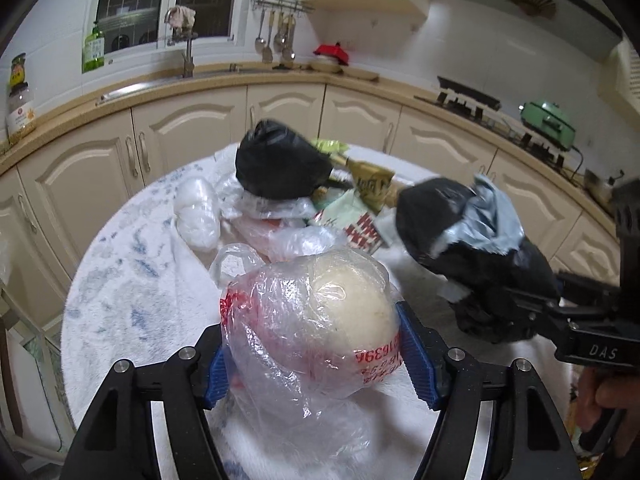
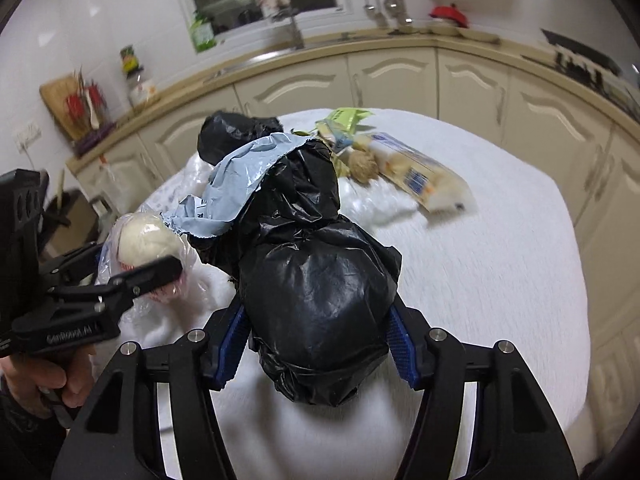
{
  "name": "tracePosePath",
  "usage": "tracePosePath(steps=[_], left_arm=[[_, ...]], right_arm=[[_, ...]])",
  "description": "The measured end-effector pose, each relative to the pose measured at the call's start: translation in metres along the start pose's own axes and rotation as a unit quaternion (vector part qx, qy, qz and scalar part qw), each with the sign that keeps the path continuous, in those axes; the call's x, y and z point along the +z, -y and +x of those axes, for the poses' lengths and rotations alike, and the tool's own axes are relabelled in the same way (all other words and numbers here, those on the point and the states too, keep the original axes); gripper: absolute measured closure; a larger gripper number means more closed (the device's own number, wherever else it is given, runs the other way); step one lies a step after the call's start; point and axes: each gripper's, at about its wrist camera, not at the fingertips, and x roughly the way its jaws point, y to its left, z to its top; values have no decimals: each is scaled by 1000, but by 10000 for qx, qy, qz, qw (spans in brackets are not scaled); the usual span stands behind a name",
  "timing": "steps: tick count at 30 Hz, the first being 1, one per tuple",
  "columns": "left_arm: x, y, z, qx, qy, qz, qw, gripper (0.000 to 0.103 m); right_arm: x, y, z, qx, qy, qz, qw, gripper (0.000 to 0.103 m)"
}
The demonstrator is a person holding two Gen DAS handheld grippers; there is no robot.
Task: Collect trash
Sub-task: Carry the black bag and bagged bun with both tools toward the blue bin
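On white tablecloth (image 1: pixel 132 280) (kitchen cabinets behind): left tool (image 1: pixel 316 356) clamps clear bag (image 1: pixel 304 320); right tool (image 2: pixel 320 332) clamps black bag (image 2: pixel 316 288).

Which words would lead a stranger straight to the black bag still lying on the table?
Start at the round white-covered table before the cream cabinets. At its far edge a trash heap lies; the black bag sits on top. Unlike the other black bag, no gripper holds it.

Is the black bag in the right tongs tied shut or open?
Open: the black bag's top gapes, and a grey plastic sheet sticks out.
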Motion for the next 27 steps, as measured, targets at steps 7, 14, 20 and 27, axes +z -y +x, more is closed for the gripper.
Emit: tracePosePath(steps=[7,14,20,27], left_arm=[[-4,28,-43,32,461,188,9988,36],[-6,98,-53,-426,637,632,9951,36],[-14,195,-31,-1199,500,1154,9848,36],[-31,302,12,-1913,162,1690,9667,36]], right_arm=[[-16,18,-47,100,515,505,9973,41],[-33,67,-111,-107,1161,1063,9875,41],[-67,128,-167,-679,1498,1697,9717,41],[-118,201,-209,-1468,1527,2521,9442,41]])
